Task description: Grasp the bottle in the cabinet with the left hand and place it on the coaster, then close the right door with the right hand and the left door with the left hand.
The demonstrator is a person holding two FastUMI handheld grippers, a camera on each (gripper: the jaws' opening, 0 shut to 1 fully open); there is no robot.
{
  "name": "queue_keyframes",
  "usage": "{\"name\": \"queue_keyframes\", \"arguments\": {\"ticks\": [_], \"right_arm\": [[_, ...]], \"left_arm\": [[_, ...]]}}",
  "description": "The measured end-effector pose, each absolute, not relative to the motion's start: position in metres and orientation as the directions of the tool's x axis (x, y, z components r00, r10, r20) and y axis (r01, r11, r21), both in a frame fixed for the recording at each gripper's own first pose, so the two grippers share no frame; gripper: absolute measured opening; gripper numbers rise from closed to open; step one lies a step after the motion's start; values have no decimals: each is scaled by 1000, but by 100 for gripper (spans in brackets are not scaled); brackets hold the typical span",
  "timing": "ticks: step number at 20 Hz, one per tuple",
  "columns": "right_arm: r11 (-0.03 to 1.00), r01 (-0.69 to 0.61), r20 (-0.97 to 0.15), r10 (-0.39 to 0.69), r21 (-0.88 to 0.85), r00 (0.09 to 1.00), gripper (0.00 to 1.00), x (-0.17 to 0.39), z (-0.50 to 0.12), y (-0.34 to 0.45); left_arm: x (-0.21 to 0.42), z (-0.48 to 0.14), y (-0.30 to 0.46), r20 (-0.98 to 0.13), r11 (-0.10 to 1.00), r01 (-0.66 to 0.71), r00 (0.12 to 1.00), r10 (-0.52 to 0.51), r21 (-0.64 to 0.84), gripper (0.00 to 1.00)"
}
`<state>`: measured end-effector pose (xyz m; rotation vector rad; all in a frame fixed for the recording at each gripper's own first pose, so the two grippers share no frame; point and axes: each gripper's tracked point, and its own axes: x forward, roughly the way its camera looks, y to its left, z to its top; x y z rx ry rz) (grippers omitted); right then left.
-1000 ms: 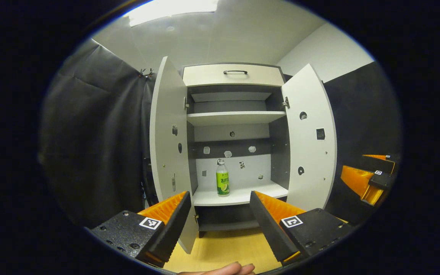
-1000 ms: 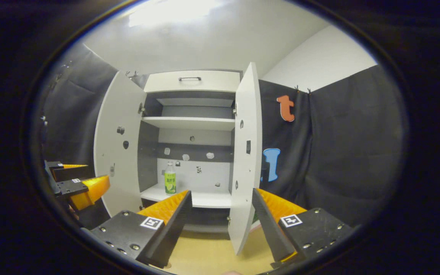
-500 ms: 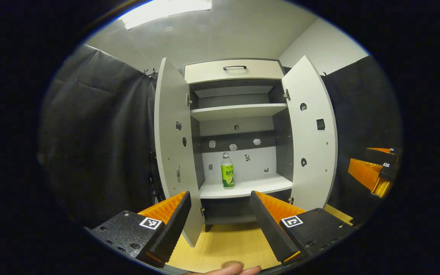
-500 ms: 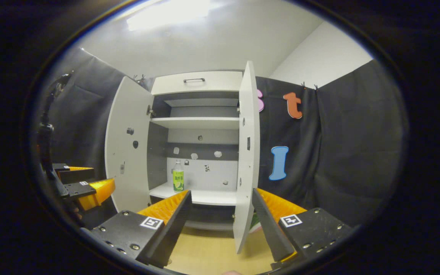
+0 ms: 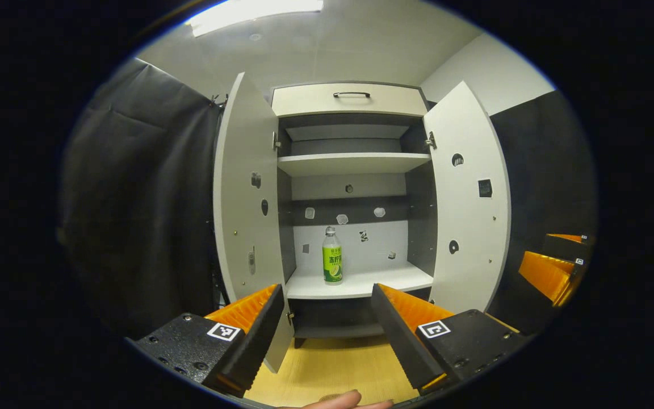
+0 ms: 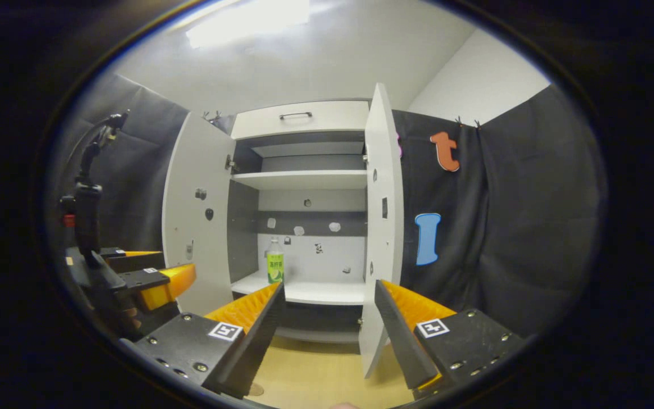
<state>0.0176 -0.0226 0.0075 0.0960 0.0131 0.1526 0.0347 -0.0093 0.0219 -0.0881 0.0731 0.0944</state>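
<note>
Bottle [image 5: 331, 257] upright on cabinet [image 5: 349, 99] lower shelf, both doors open. Left gripper [image 5: 327, 329], jaws spread & empty, has re-centred on it vs. 0.5 s ago: approach just beginning. Right gripper [image 6: 330, 332] also spread, idle.

You're lit from a bright ceiling panel [image 5: 256, 12] overhead; it glares white in the right gripper view. Fisheye bends the cabinet [image 5: 349, 199] doors outward. Focus stays sharp; lower recess shadowed.
</note>
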Motion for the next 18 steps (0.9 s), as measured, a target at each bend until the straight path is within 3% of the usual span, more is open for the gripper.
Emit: {"name": "queue_keyframes", "arguments": {"ticks": [11,18], "right_arm": [[988,-127,16,126,88,992,96,93,3,-2],[993,-102,18,101,57,995,96,133,-6,15]], "left_arm": [[194,-7,6,-66,987,-44,997,34,-152,98],[307,-45,11,-33,993,-19,999,16,-115,99]]}}
